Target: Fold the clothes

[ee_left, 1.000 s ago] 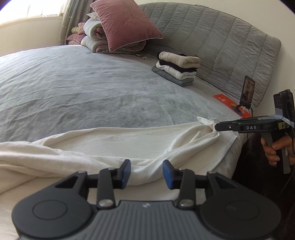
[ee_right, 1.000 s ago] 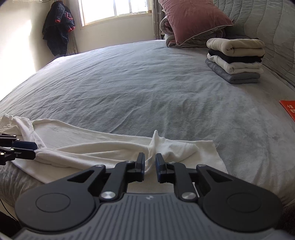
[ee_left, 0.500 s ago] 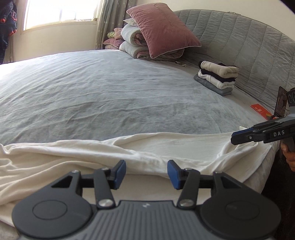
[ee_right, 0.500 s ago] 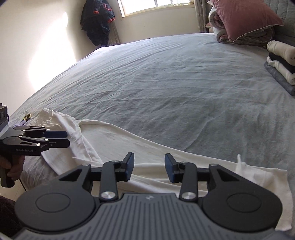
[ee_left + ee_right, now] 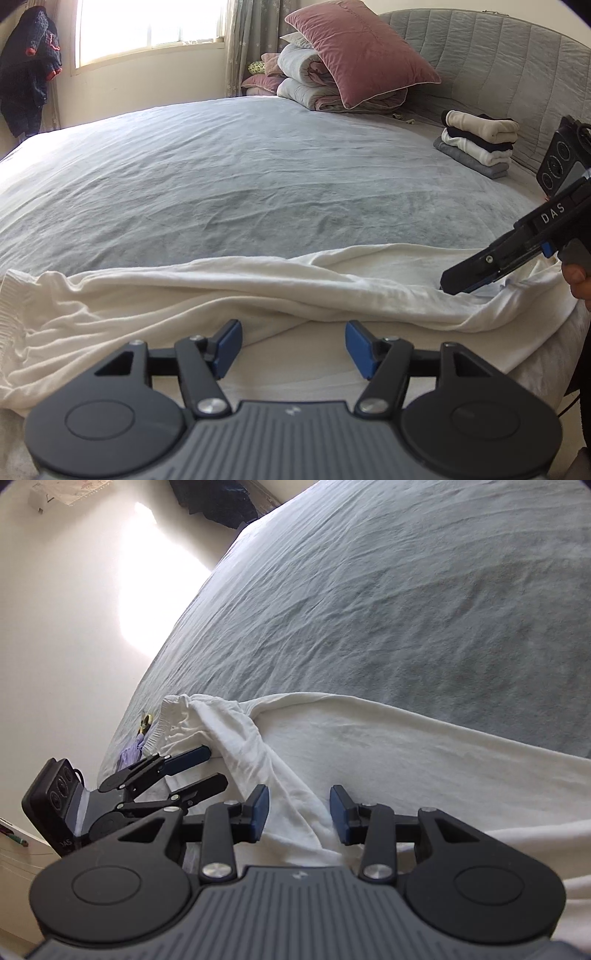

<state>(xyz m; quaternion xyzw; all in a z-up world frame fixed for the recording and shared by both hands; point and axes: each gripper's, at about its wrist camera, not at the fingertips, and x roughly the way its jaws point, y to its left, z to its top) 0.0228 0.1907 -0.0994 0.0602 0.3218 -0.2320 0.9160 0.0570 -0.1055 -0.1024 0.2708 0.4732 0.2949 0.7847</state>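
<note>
White garment (image 5: 258, 291) lies rumpled along near edge of grey bed (image 5: 258, 166). Left gripper (image 5: 293, 345) jaws opening, nothing pinched. Right gripper (image 5: 299, 814) spread, garment fold between pads, ungripped.

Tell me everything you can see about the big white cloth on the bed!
The white garment looks like soft, thin knit cloth. It lies unfolded and wrinkled along the near edge of the grey bed, with long ridges of bunched fabric and a ribbed hem at one end. The left gripper is opening just above it, pinching nothing. A raised fold runs between the open right gripper jaws.
</note>
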